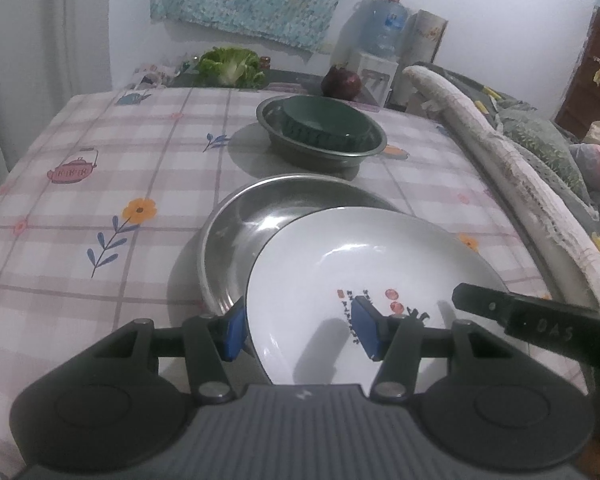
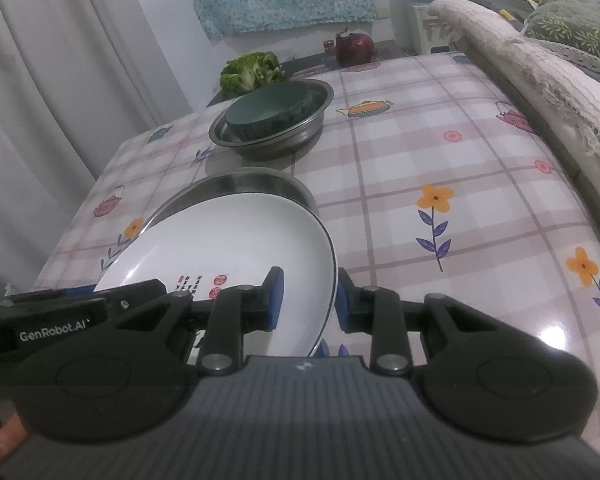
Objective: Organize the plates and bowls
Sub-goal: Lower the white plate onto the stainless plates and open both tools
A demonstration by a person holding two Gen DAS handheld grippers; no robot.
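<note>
Both grippers carry a white plate (image 1: 364, 264) (image 2: 228, 240) with red and black markings, tilted over a flat steel plate (image 1: 236, 232) (image 2: 260, 182). My left gripper (image 1: 300, 330) straddles its left rim, one blue pad outside and the other pressed on the inner slope. My right gripper (image 2: 309, 300) is shut on the right rim, which runs between its pads. Each gripper's finger also shows in the other view. Whether the white plate touches the steel one I cannot tell. Farther back, a dark green bowl (image 1: 324, 124) (image 2: 264, 110) sits inside a steel bowl (image 1: 312, 162) (image 2: 268, 144).
The checked tablecloth (image 1: 100, 168) (image 2: 440, 140) covers the table. A lettuce (image 1: 230, 64) (image 2: 252, 70) and a dark red onion (image 1: 340, 82) (image 2: 354, 48) lie at the far edge. A cloth-draped padded edge (image 1: 500, 176) runs along the right; a curtain (image 2: 60, 60) hangs left.
</note>
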